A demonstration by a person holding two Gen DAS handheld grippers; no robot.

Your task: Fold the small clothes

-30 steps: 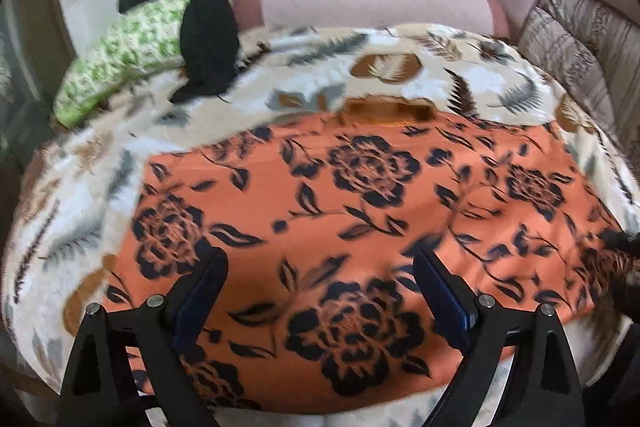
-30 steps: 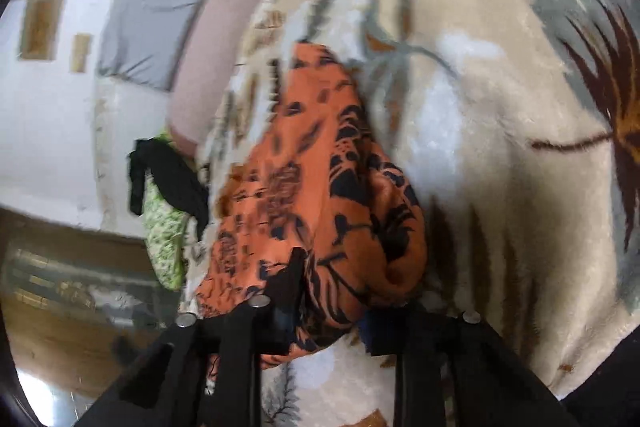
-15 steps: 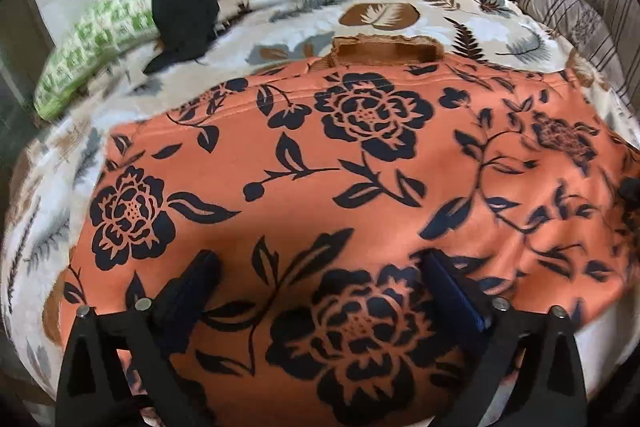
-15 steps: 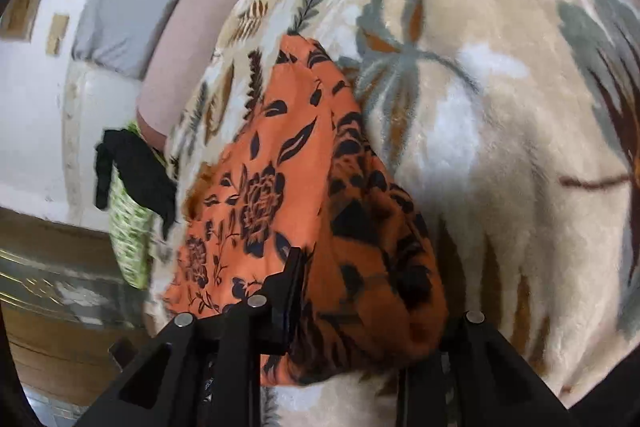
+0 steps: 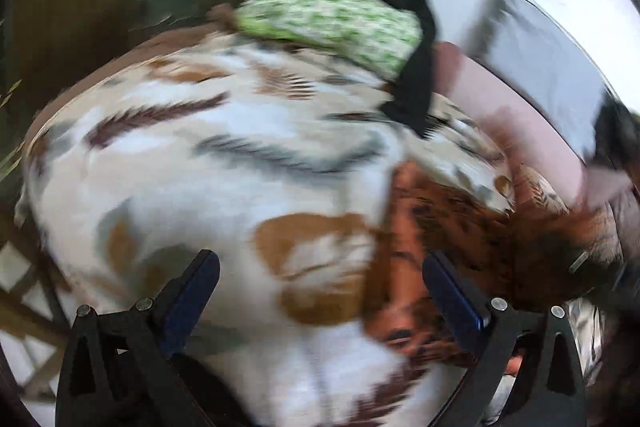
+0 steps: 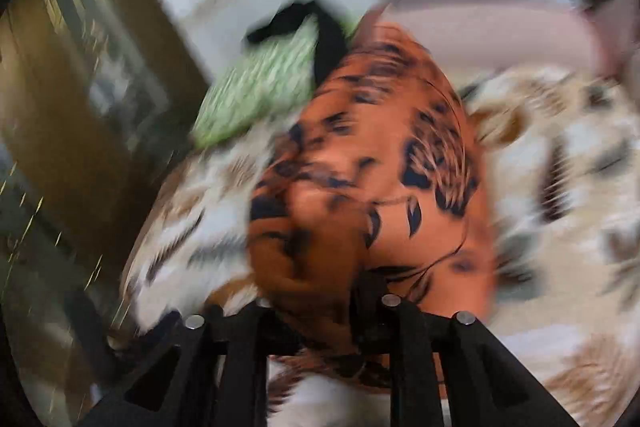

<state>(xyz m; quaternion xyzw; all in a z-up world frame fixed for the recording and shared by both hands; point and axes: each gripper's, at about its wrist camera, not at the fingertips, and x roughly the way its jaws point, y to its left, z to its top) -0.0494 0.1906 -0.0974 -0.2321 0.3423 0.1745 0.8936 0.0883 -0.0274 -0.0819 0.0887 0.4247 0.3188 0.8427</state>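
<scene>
The orange garment with black flowers (image 6: 384,179) hangs bunched from my right gripper (image 6: 324,311), which is shut on its edge, above the leaf-patterned blanket (image 6: 560,163). In the left wrist view the garment (image 5: 460,227) is a blurred heap at the right. My left gripper (image 5: 320,291) is open and empty over the bare blanket (image 5: 200,163), with its right finger beside the garment. Both views are motion-blurred.
A green patterned pillow (image 5: 332,23) with a black cloth (image 5: 416,83) draped over it lies at the blanket's far edge. A pink bolster (image 6: 480,35) runs along the back. Dark wooden furniture (image 6: 80,75) stands at the left.
My right gripper has lifted and pulled the orange garment into a bunch. My left gripper has swung left off the garment and now looks at bare blanket.
</scene>
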